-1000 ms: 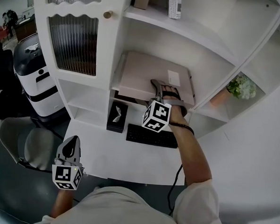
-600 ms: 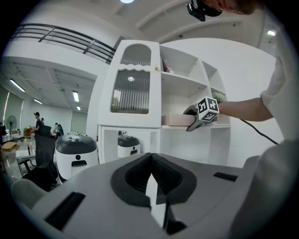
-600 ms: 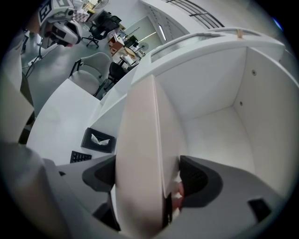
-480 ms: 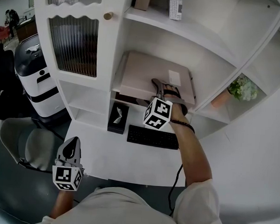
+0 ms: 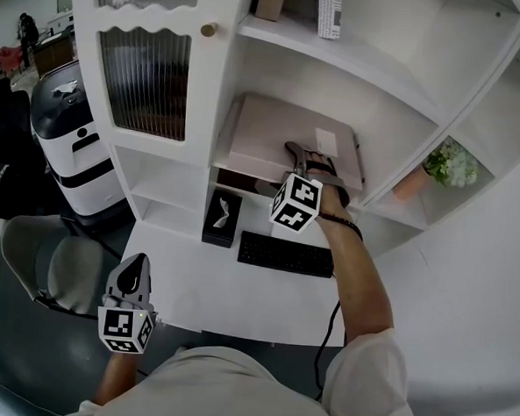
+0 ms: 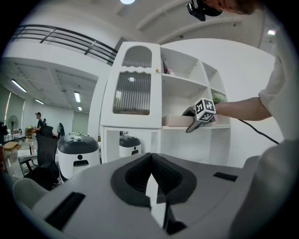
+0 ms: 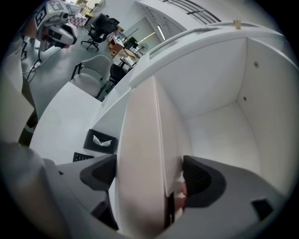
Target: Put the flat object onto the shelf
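The flat object, a pale beige slab with a white label, lies on the middle shelf of the white cabinet. My right gripper reaches in from the front and straddles the slab's near edge. In the right gripper view the flat object runs between the two dark pads; the jaws are opening, and a thin gap shows at the right pad. My left gripper hangs low at the left beside the desk. Its jaws are shut and hold nothing.
Under the shelf a white desk carries a black keyboard and a black tissue box. A flower pot stands in the right compartment. A ribbed-glass door, a white machine and a grey chair are at the left.
The right gripper has edged a little further up toward the shelf, staying at the slab's front edge. The slab stays on the shelf. The left gripper has not moved.
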Demonstrator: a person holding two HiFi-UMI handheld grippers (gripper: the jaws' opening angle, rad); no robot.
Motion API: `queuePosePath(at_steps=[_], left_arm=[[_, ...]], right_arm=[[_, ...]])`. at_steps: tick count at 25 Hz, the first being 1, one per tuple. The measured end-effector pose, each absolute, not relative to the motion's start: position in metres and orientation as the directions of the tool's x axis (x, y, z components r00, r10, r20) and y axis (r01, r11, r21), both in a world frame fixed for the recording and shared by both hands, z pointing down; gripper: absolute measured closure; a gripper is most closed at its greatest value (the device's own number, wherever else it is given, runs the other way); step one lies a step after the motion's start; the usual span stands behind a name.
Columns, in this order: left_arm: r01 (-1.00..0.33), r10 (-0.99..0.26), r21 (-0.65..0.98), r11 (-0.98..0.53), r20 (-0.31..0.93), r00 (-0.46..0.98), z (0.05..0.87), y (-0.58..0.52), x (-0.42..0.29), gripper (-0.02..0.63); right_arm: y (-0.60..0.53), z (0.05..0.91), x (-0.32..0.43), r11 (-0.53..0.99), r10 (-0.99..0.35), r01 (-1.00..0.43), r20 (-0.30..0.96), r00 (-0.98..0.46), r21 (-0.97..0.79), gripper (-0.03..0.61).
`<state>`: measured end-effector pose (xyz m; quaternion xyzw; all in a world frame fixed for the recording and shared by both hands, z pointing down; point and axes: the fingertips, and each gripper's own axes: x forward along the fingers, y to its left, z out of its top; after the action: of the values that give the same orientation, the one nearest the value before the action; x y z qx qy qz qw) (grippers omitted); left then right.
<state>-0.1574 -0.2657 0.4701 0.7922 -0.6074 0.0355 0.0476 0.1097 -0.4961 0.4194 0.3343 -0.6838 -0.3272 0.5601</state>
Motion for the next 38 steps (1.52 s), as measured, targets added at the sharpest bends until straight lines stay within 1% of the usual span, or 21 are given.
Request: queuePosePath(at_steps=[5,10,15,19,25,34,38], left_arm=[[-0.968,-0.96,0.034,-0.25,0.118,0.252,0.47,-0.262,-0.161,0.614],[-0.966,-0.959,0.032,-0.255,0.119,0.257,0.469,-0.26,-0.164,0.614],[-0.961,-0.954,0.035,-0.275,0.116,0.277,0.469,-0.26,-0.155,0.614],[-0.957,-0.95,0.033,-0.289,0.11,0.291,0.466,-0.255,-0.149,0.614],[-0.948,-0.943,0.032,-0.315,0.106,0.317,0.465,-0.253,-0.139,0.614],[-0.941,-0.936,0.027,-0.338,0.096,0.339,0.46,-0.25,-0.133,0.614],[-0.939,-0.934,0.025,-0.344,0.092,0.345,0.458,-0.249,-0.132,0.614]], right_arm=[[-0.496,0.419,0.11,0.542,-0.835,-0.086,0.526,-0.159,0.836,0.124],[-0.485,0.412,0.107,0.534,-0.839,-0.103,0.512,-0.184,0.839,0.161],[-0.47,0.405,0.108,0.519,-0.848,-0.116,0.492,-0.198,0.847,0.166],[-0.448,0.391,0.106,0.512,-0.852,-0.214,0.459,-0.252,0.832,0.184],[-0.418,0.363,0.106,0.468,-0.876,-0.389,0.36,-0.32,0.794,0.232],[-0.38,0.342,0.115,0.411,-0.905,-0.576,0.238,-0.353,0.707,0.29],[-0.362,0.337,0.12,0.399,-0.91,-0.643,0.196,-0.366,0.654,0.298]])
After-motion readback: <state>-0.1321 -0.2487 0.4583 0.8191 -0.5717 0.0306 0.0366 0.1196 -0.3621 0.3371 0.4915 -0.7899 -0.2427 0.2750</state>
